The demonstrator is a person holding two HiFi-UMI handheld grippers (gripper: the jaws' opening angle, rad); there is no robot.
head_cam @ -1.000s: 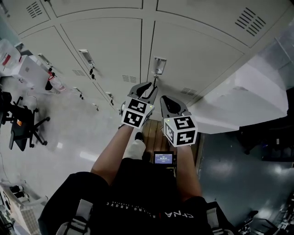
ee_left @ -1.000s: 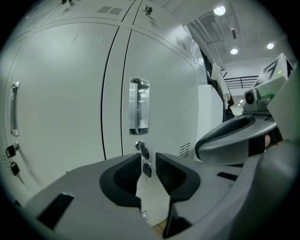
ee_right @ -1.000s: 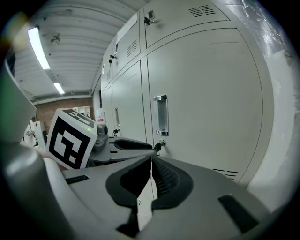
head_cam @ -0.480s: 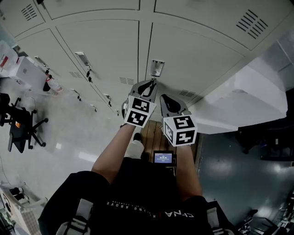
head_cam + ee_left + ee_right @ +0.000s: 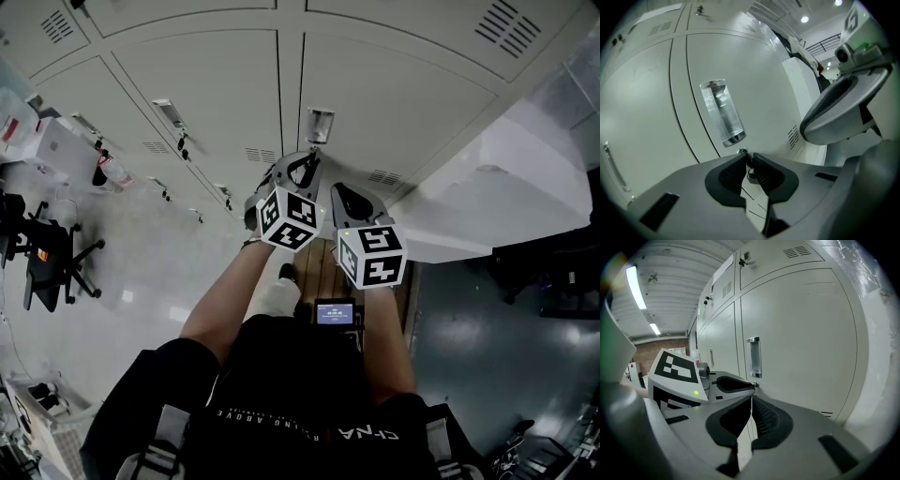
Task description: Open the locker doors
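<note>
Pinching a small metal key [image 5: 750,174] between the very tips of the left gripper [image 5: 750,158], just below the chrome handle [image 5: 723,112]. Gripping so finely probably because of the small size of the key and the need to turn it before any pull on the door. Tilting the marker cube [image 5: 291,216] a little under the handle, seemingly for that turn.

Holding the right gripper [image 5: 751,414] with jaws pressed together on nothing, lower than the handle and to its right, just beside the left one and apart from the door. Likely parked there so as to take the handle after the unlocking.

Not yet opened: the locker door [image 5: 394,103] around the handle, shut and flush with the neighbour doors [image 5: 216,84] to the left of the handle, each with its own small lock. So, judged from this, only at the unlocking step of the first door.
</note>
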